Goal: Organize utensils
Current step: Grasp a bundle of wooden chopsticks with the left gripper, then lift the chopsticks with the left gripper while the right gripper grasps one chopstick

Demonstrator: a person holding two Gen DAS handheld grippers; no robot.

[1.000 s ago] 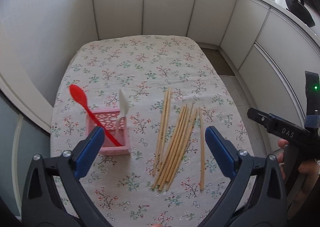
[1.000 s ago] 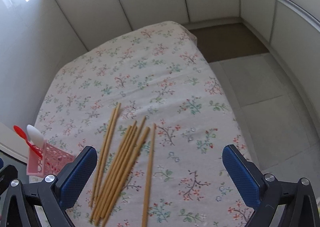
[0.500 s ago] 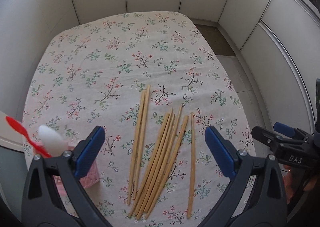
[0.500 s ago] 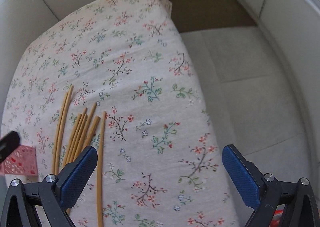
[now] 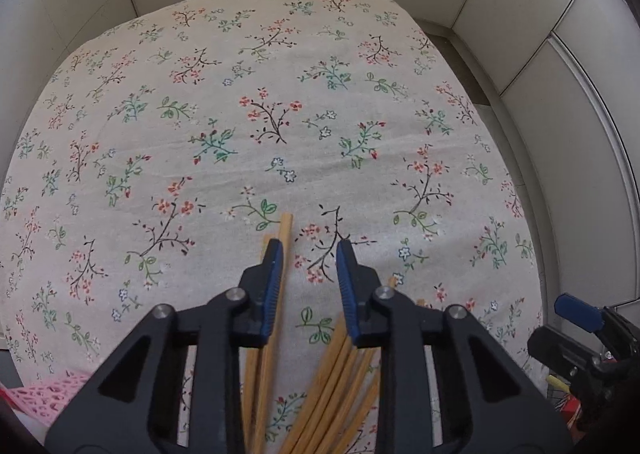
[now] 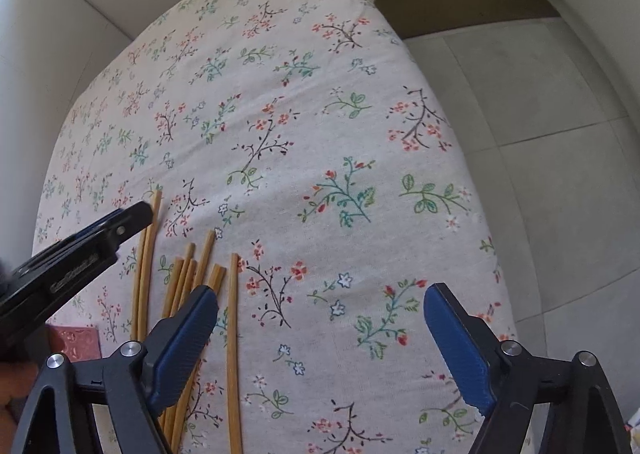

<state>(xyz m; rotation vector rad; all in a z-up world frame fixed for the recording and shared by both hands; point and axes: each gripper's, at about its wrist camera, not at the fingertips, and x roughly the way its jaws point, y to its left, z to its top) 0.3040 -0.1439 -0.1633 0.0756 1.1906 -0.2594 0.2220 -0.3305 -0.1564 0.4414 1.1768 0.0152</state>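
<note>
My left claw point(image 5: 306, 254) hangs half-closed, grasping nothing, over the chopsticks point(image 5: 276, 294) fanned on the table point(image 5: 280, 93) right of the pink basket point(image 5: 48, 398), my right claw point(image 6: 320, 318) gapes beside them; they look light, stiff, slippery, best pinched mid-length.

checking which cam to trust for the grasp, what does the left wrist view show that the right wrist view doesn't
Only the left wrist view shows the left gripper from behind, jaws narrowed with bare cloth between them and the left chopstick pair beside its left pad. Only the right wrist view shows the single chopstick lying apart and the right gripper wide open. Both show the chopstick bundle, the pink basket and the floral tablecloth.
</note>
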